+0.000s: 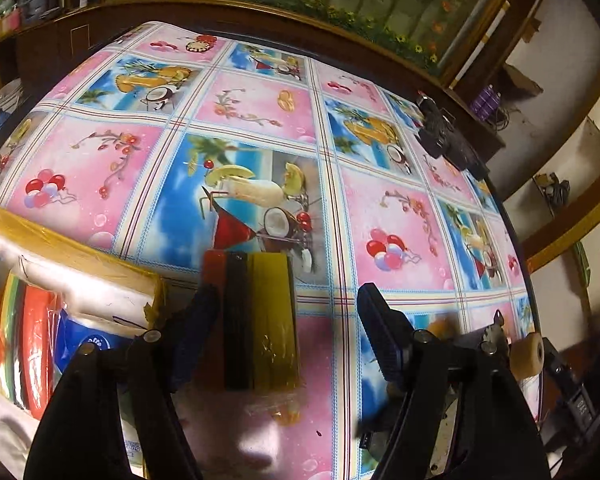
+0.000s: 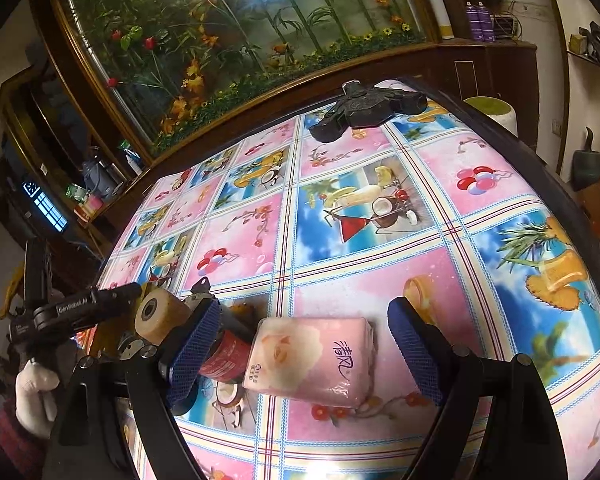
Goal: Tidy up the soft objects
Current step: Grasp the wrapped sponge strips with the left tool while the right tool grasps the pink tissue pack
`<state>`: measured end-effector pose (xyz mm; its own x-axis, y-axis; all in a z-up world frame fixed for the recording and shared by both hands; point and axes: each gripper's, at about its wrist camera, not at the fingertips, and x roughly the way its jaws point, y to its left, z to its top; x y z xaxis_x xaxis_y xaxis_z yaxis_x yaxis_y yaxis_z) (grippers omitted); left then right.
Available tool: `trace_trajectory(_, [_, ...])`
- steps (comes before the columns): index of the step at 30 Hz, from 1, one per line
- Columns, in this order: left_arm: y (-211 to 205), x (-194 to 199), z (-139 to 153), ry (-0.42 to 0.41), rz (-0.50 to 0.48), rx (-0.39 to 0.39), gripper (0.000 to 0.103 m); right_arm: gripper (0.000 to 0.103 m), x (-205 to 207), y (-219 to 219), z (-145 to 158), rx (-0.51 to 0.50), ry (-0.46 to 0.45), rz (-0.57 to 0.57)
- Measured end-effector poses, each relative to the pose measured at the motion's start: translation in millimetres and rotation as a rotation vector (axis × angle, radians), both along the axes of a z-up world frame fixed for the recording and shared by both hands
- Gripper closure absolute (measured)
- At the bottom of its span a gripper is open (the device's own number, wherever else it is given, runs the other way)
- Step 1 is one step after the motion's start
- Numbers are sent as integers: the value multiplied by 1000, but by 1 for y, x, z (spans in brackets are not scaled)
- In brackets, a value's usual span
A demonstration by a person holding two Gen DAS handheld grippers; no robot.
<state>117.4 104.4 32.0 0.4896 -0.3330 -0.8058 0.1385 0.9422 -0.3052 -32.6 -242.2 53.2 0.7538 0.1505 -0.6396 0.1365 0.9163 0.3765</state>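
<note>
A wrapped pack of red, black and yellow soft strips [image 1: 260, 320] lies on the patterned tablecloth [image 1: 400, 216]. My left gripper [image 1: 288, 292] is open around it. The left pad [image 1: 198, 328] is close against its red side and the right pad [image 1: 384, 336] stands well clear. In the right wrist view a pink tissue pack [image 2: 312, 360] lies between the blue pads of my open right gripper [image 2: 305, 306], with a gap on each side. A red can [image 2: 224, 356] lies beside its left pad [image 2: 192, 352].
A yellow-taped box [image 1: 80, 280] at the left holds a blue tissue pack [image 1: 88, 340] and colourful items. A beige tape roll [image 2: 160, 316] sits between the grippers. A black device [image 2: 368, 108] lies at the far table edge. A gloved hand [image 2: 32, 392] holds the left gripper.
</note>
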Motion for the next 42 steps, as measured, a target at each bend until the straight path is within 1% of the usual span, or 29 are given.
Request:
trace_trajectory(2, [-12,-6,-2,7,-55,47,32,17,1,0,0,3,4,2])
trace_trajectory(4, [-21,-13,-1,18,-96,46,33,17,1,0,-1,2,7,3])
trace_trajectory(5, [-23,-15,0,22,-108,40,37,17,2,1,-1,1,8,3])
trace_trajectory(6, [-24,-16,2,27,-122,13,53,17,2,1,-1,0,9,3])
trace_trajectory(7, [-25,-16,3,46,-135,-27,58,17,3,1,-1,-1,11,2])
trace_trajectory(8, [-26,-15,5,54,-130,-38,58,17,3,0,-2,0,14,1])
trace_trajectory(9, [-27,-14,7,44,-125,-19,58,17,3,0,-2,1,16,0])
trace_trajectory(11, [-31,-12,6,22,-120,53,57,17,4,0,-3,2,19,-2])
trace_trajectory(13, [-32,-11,-1,22,-117,107,52,17,4,-1,-2,2,17,-4])
trace_trajectory(14, [-32,-12,-1,-2,-125,124,43,17,4,-2,-2,3,15,-6])
trace_trajectory(15, [-34,-13,-3,-7,-133,152,29,17,3,-2,-1,5,13,-9])
trace_trajectory(16, [-37,-15,-6,-13,-142,185,25,17,3,-3,-1,8,12,-11])
trace_trajectory(17, [-38,-17,-6,-34,-139,195,21,17,2,-5,-1,11,9,-15])
trace_trajectory(19, [-35,-15,-9,-21,-127,175,17,17,1,-12,1,23,1,-36])
trace_trajectory(21, [-34,-14,-10,-24,-124,179,12,17,0,-20,-1,40,1,-61])
trace_trajectory(25, [-34,-14,-10,-27,-130,179,12,16,5,-32,-10,86,37,-90])
trace_trajectory(26, [-33,-14,-9,-19,-140,176,14,16,7,-32,-11,86,45,-87])
trace_trajectory(27, [-32,-14,-9,-17,-138,185,25,16,9,-30,-12,80,53,-83])
trace_trajectory(28, [-31,-16,-8,-18,-135,199,31,16,11,-28,-13,70,61,-77])
trace_trajectory(29, [-28,-19,-7,-17,-136,191,44,16,14,-24,-14,55,69,-66])
trace_trajectory(30, [-25,-21,-5,-13,-135,190,62,16,15,-20,-14,37,73,-58])
trace_trajectory(32, [-18,-26,-4,7,-143,172,74,16,19,-13,-15,-11,91,-45])
trace_trajectory(34, [-14,-36,-5,28,-177,170,74,18,22,-7,-18,-33,112,-26])
trace_trajectory(37, [-19,-59,-9,62,-255,199,74,20,26,0,-22,-53,146,-2])
trace_trajectory(38, [-22,-67,-15,112,-296,181,74,20,28,2,-22,-67,147,1])
trace_trajectory(39, [-25,-76,-12,82,-317,189,74,21,29,5,-22,-76,148,8])
trace_trajectory(40, [-28,-84,-12,88,-341,195,74,21,30,7,-22,-78,151,15])
trace_trajectory(42, [-28,-93,-5,45,-337,174,74,21,30,10,-22,-104,156,18])
